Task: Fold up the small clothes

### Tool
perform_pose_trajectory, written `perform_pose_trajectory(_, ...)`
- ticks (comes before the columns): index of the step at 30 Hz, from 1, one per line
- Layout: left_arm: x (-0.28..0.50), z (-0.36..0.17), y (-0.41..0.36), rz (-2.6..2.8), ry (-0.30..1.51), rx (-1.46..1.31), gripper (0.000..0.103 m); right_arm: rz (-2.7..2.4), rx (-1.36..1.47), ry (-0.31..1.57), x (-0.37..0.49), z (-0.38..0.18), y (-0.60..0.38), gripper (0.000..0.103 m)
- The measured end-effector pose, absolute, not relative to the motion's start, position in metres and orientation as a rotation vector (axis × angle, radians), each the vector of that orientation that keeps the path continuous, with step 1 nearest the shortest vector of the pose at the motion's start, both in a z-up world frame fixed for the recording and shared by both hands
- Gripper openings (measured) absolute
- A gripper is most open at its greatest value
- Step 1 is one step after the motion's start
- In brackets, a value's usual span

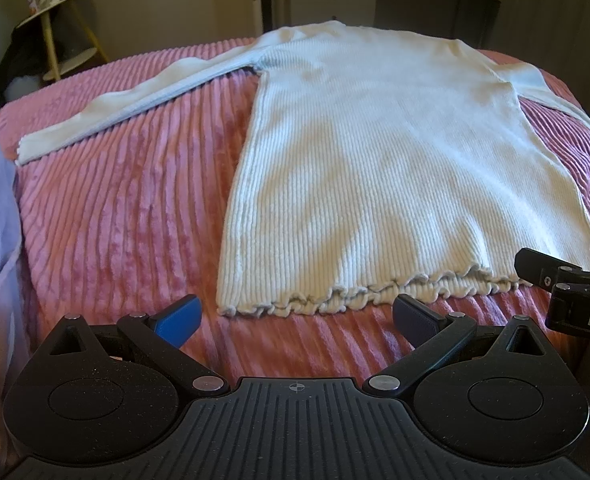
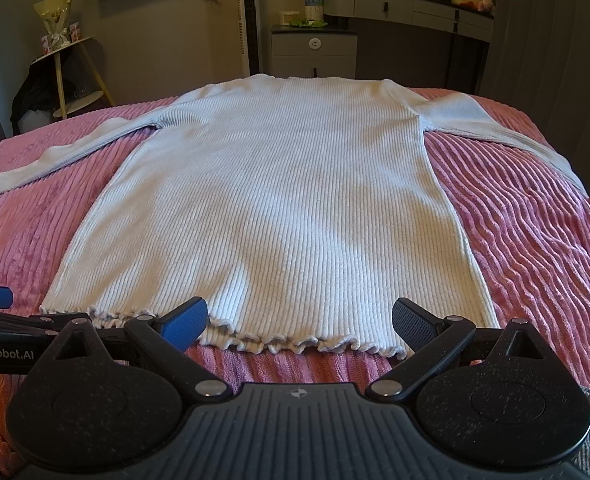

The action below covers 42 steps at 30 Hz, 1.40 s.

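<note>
**Sweater flat, nothing gripped**

White sweater [image 2: 271, 208] spread flat mid-bed [image 2: 535, 248], sleeves out, frilly hem at my near edge. My left tongs [image 1: 295, 318] and right tongs [image 2: 299, 320] gape wide, empty, hovering at the hem, likely lined up for a first fold.

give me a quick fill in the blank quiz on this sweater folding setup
1. The white ribbed knit sweater lies flat on a ____ corduroy bedspread.
2. Both sleeves are spread ____ from the body.
3. The left hand-held gripper and right hand-held gripper are both ____.

Missing words: pink; outward; open
</note>
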State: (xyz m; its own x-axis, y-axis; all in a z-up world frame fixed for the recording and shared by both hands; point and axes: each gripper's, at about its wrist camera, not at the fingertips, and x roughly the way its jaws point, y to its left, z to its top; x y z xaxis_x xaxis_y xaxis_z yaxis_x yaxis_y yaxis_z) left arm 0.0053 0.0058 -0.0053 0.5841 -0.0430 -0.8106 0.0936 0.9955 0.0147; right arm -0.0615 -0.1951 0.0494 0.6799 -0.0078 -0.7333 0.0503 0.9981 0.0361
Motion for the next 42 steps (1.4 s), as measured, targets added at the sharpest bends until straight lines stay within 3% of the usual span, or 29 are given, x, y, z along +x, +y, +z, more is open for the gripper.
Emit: perform_pose_trajectory(42, 0.004, -0.006, 0.003, -0.074, 0.950, 0.066, 0.103, -0.003, 0.129, 0.810, -0.063, 0.053, -0.204, 0.099)
